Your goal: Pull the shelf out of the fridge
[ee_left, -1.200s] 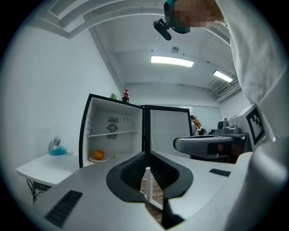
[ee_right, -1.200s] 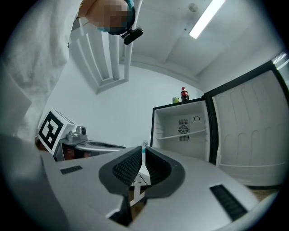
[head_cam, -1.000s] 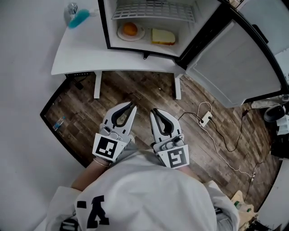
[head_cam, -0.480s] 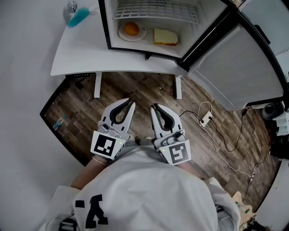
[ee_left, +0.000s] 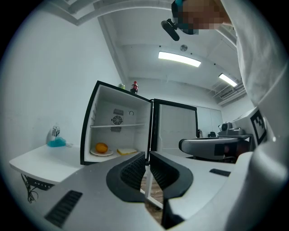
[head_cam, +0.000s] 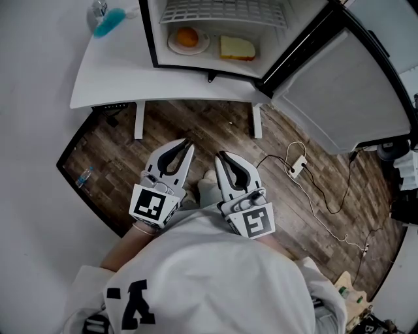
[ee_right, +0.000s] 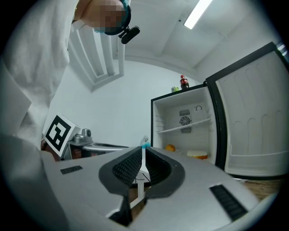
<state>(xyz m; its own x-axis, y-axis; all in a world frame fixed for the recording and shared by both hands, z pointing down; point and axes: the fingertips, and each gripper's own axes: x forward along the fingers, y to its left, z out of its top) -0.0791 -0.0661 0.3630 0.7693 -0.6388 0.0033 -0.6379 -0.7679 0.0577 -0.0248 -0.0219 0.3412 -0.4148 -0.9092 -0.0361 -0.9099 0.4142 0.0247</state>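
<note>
A small fridge (head_cam: 149,39) is seen standing open on a white table (head_cam: 117,72), with its door (head_cam: 339,91) swung wide to the right. A white wire shelf (head_cam: 225,11) is seated across the upper part of the compartment. Below it, an orange (head_cam: 187,36) on a round plate (head_cam: 198,47) and a pale yellow slab (head_cam: 236,47) are laid side by side. Bare wood-plank floor (head_cam: 215,127) is left open between the table's curved edge and the grippers. The left gripper (head_cam: 189,144) and right gripper (head_cam: 221,156) are held low, well apart from the fridge. Each is clenched, with nothing between its ribbed black pads.
</note>
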